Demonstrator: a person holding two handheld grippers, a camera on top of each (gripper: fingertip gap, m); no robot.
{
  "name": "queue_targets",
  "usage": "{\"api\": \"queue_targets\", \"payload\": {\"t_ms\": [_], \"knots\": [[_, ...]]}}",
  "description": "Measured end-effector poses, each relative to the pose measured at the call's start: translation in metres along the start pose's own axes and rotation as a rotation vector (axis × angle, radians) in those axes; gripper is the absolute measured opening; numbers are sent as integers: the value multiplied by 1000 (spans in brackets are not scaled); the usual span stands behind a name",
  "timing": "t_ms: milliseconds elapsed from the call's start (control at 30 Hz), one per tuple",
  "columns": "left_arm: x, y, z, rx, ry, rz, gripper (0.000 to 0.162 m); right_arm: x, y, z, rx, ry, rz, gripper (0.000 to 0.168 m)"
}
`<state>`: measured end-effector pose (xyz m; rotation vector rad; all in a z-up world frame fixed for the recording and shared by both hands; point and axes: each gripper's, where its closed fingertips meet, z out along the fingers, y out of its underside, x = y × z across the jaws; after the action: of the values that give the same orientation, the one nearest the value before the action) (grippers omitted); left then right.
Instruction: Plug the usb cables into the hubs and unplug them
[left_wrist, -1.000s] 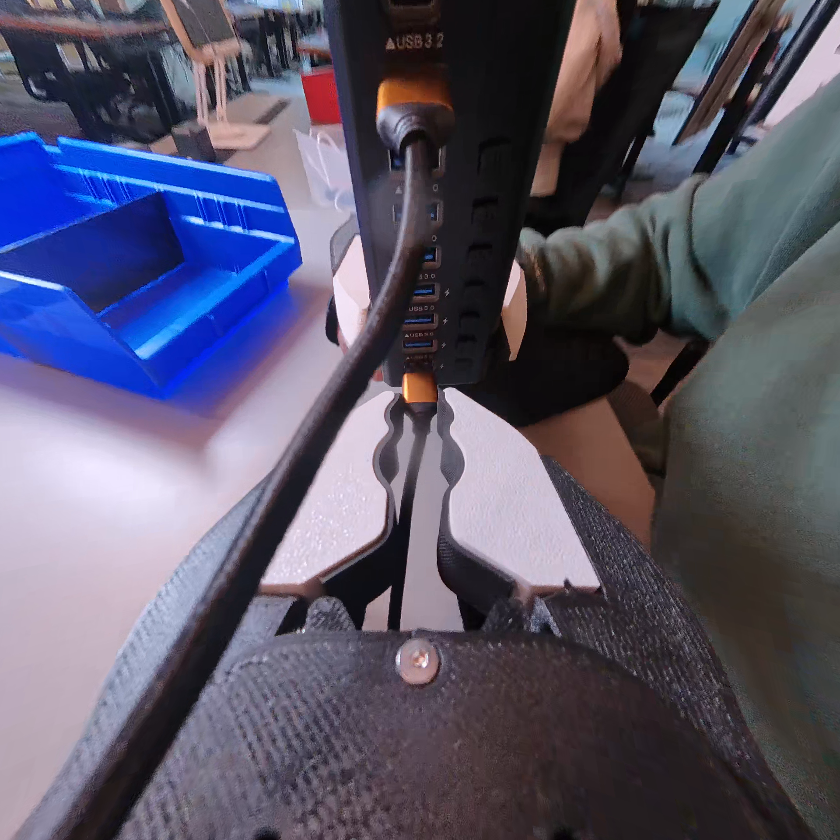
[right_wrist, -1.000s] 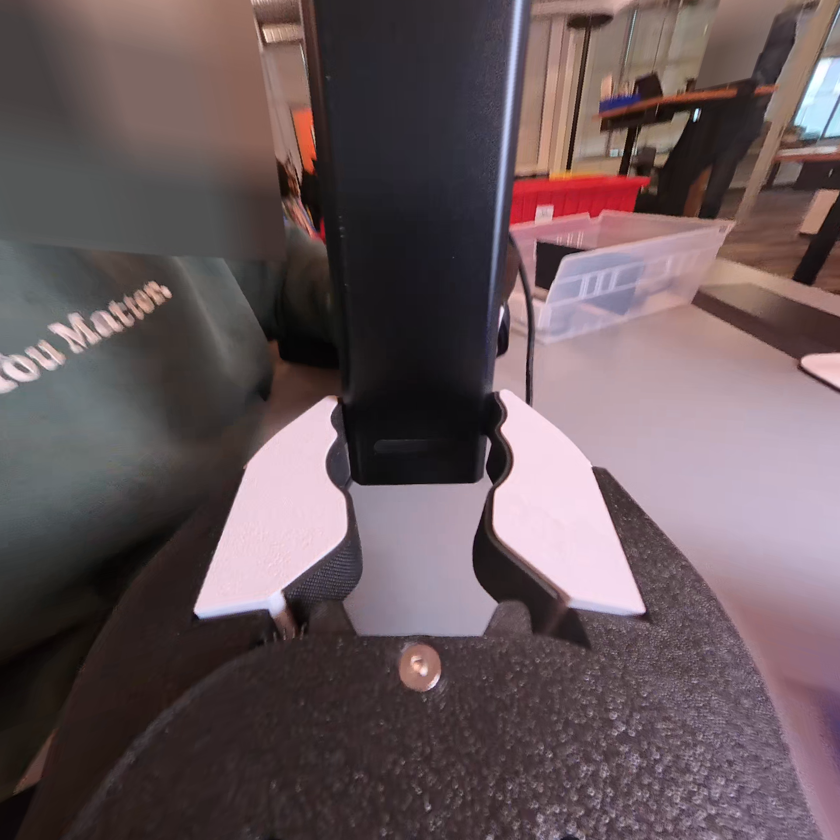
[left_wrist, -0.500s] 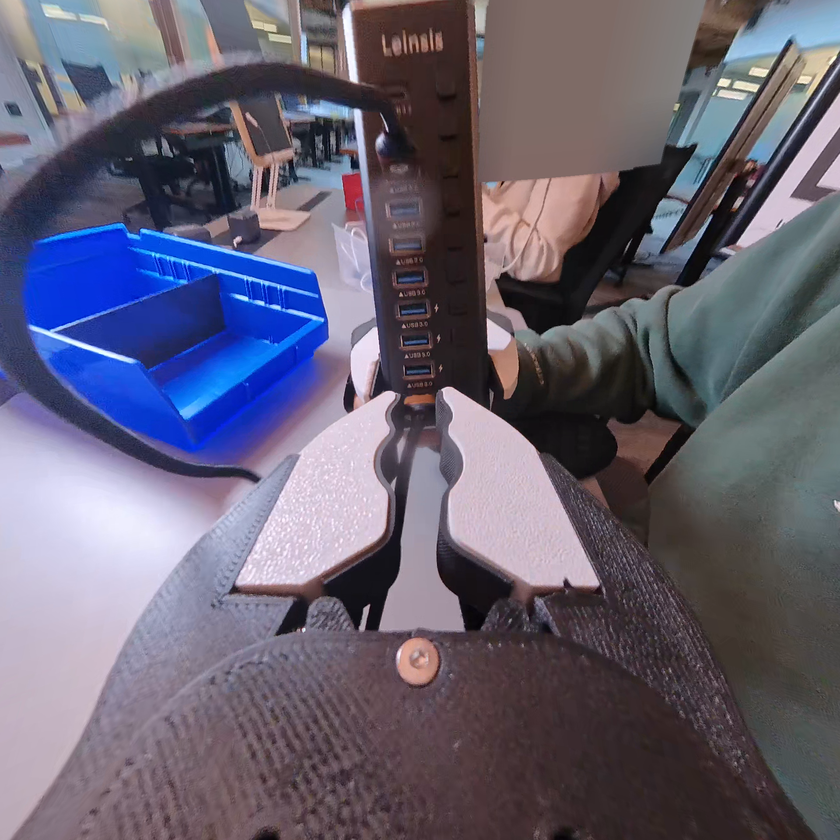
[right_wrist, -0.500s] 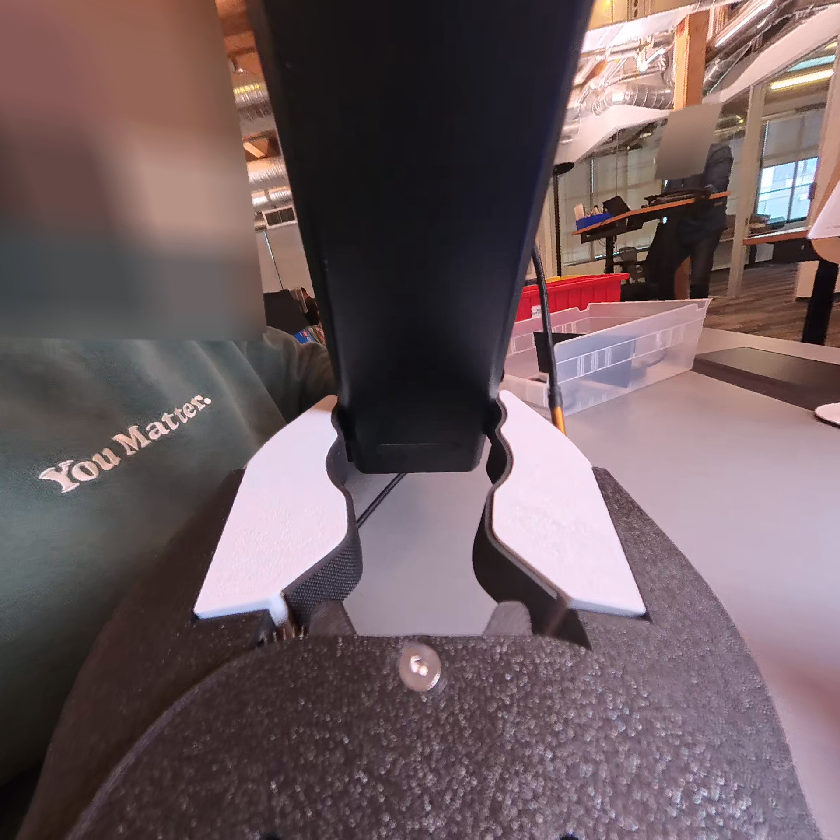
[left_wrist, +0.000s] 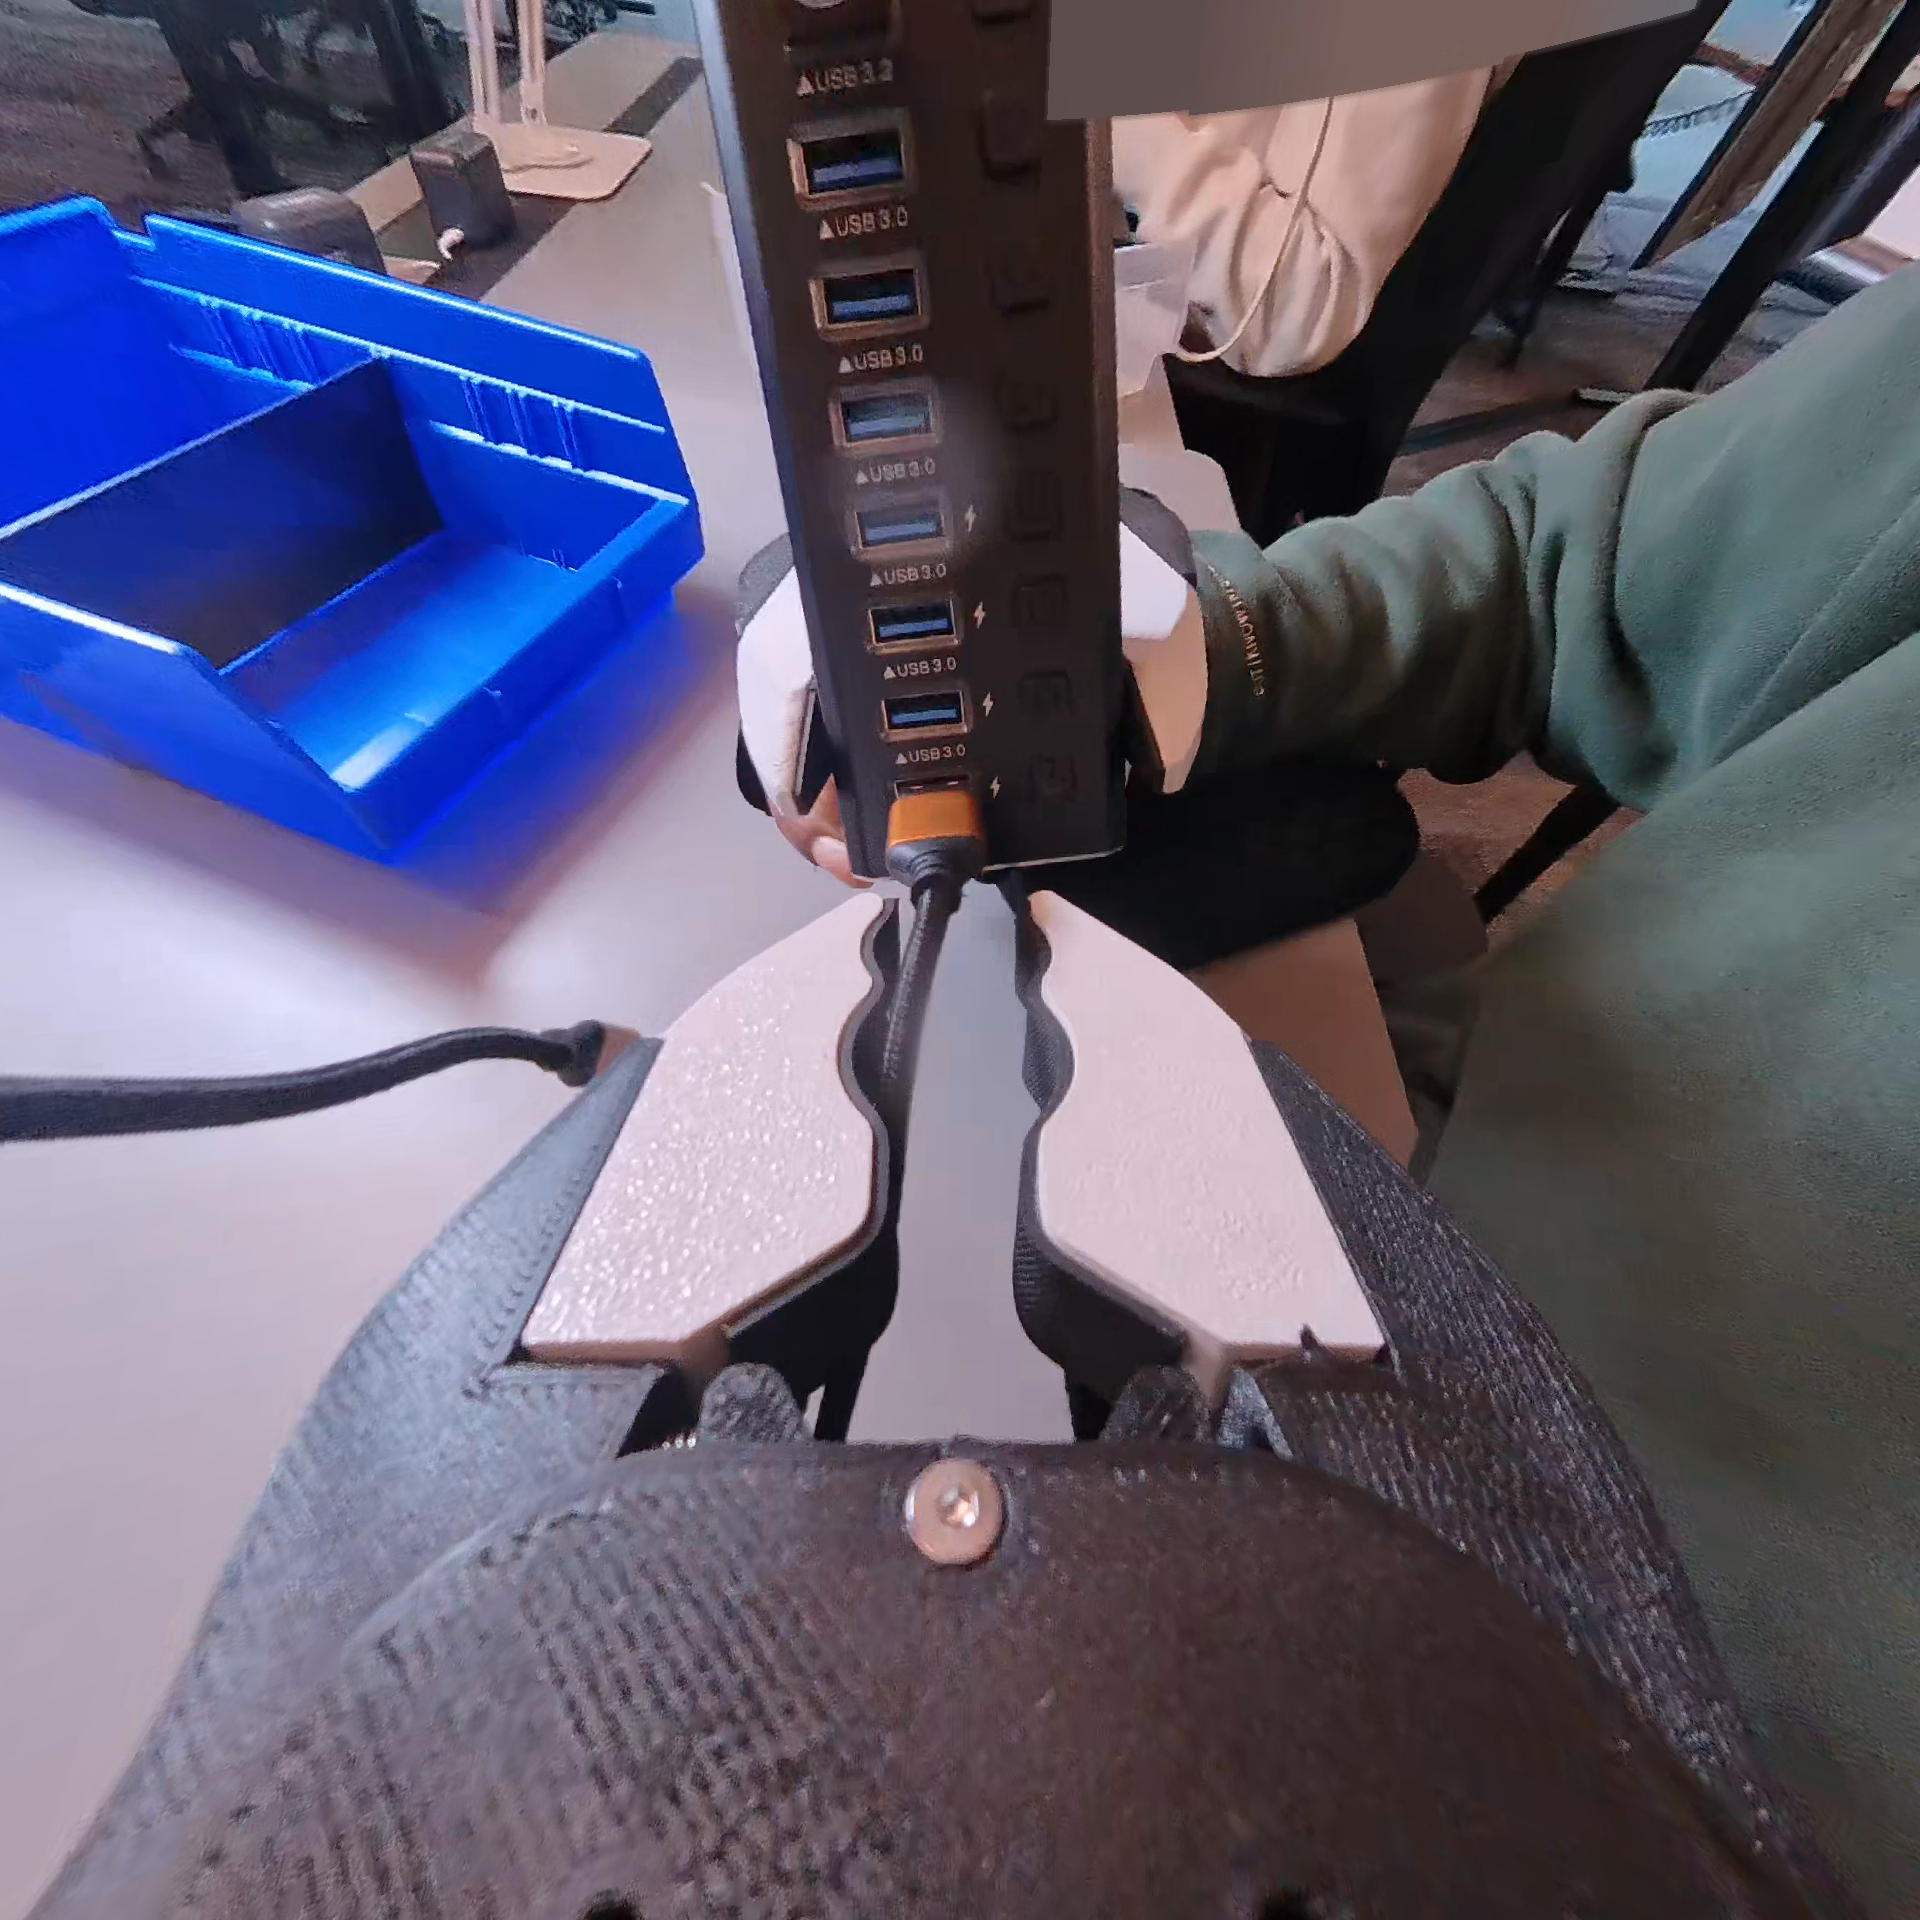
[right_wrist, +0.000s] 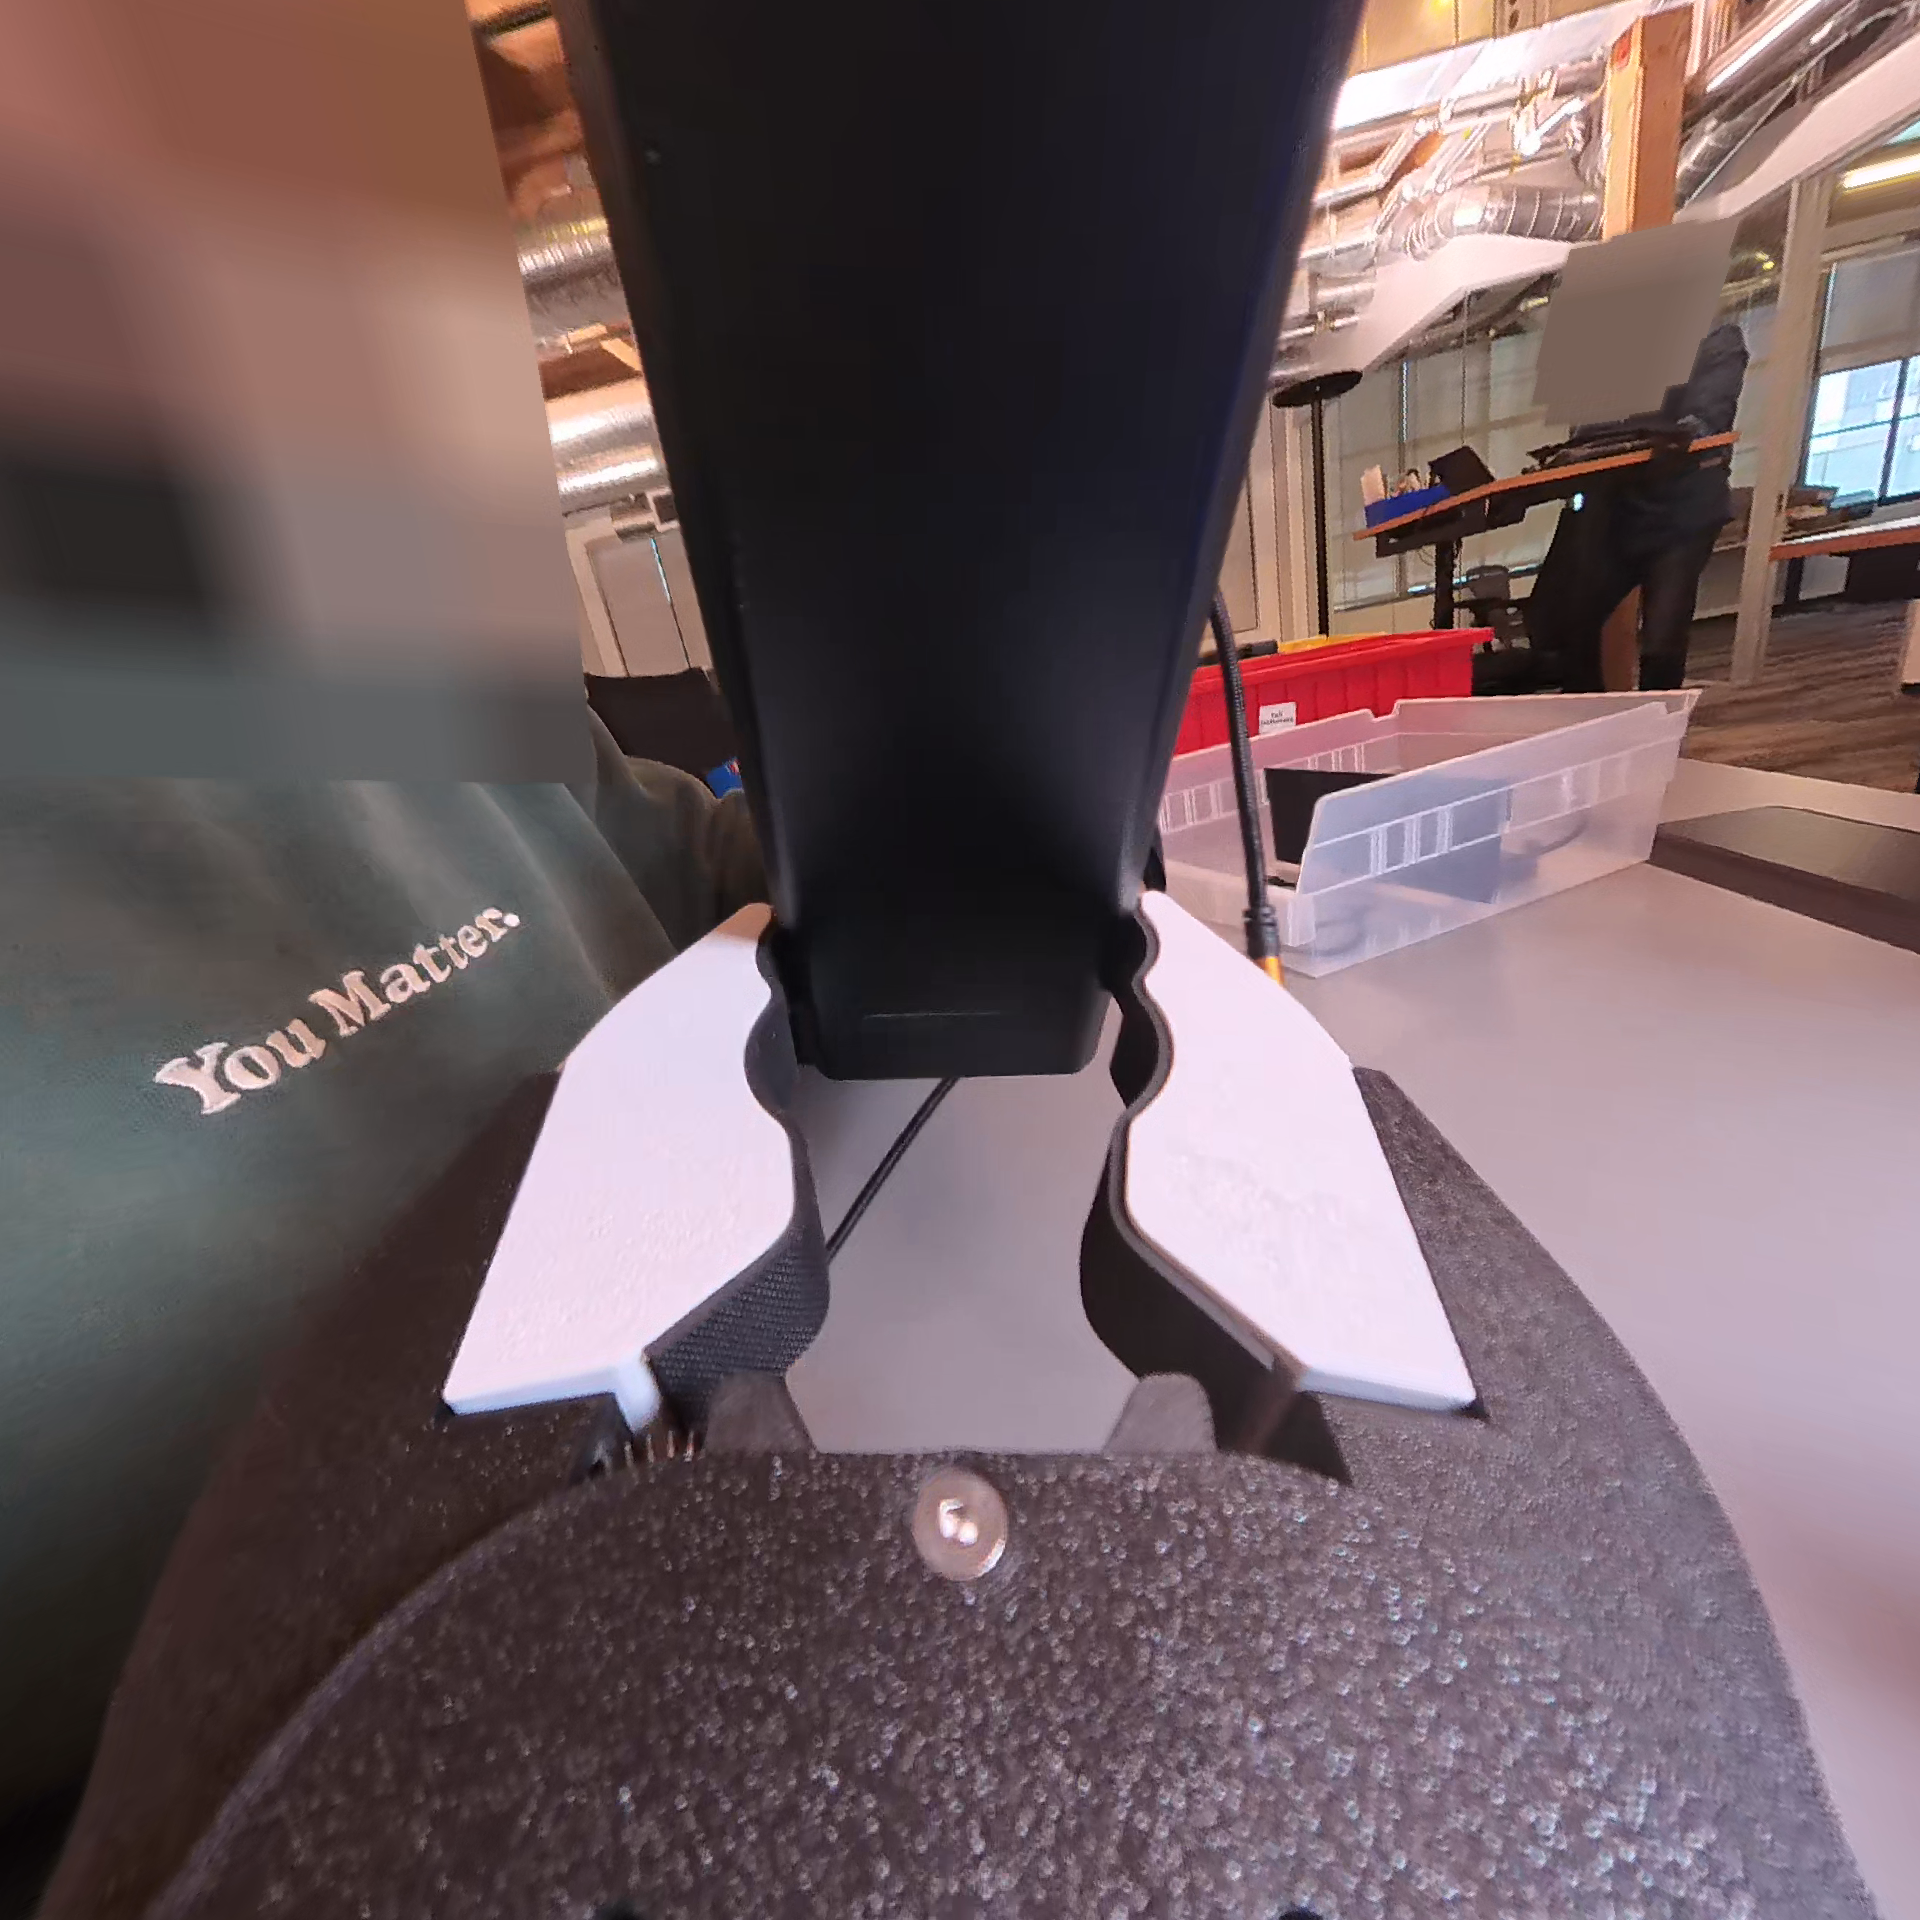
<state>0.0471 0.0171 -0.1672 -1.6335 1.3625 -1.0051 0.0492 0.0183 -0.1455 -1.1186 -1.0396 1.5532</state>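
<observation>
A long black USB hub with a row of blue ports (left_wrist: 940, 436) stands upright above the pale grey tabletop (left_wrist: 208, 1195), near the edge where the person sits. The right gripper (right_wrist: 951, 997) holds the hub (right_wrist: 956, 520) by its bottom end, with its two white fingers pressed on both sides. In the left wrist view the same gripper (left_wrist: 961, 727) shows behind the hub. A black braided USB cable with an orange plug (left_wrist: 932, 821) sits in the lowest port of the hub. The left gripper (left_wrist: 956, 914) is just below that plug. Its jaws are a little apart, and the cable runs down between the white fingers (left_wrist: 748, 1122), close to the left one, but I cannot tell if they squeeze it. Another part of the cable (left_wrist: 281, 1075) lies on the tabletop to the left. A blue plastic bin with a divider (left_wrist: 312, 540) sits farther back on the left. A clear plastic bin (right_wrist: 1455, 821) sits on the tabletop far off on the right side.
</observation>
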Motion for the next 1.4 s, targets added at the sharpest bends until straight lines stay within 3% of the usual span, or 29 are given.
{"api": "queue_targets", "payload": {"t_ms": [233,333,633,1033,1400], "knots": [[1,-3,-9,12,48,-68,23,1,15,1,-113,24,-66,60],[-3,7,-7,-49,10,-32,16,3,21,3,-145,31,-76,60],[-3,23,-2,-131,-8,82,16,3,37,3,-244,53,-146,60],[-3,19,6,-8,8,62,12,1,23,0,-149,39,-110,61],[-4,17,13,42,20,43,15,2,25,-7,-187,51,-130,61]]}}
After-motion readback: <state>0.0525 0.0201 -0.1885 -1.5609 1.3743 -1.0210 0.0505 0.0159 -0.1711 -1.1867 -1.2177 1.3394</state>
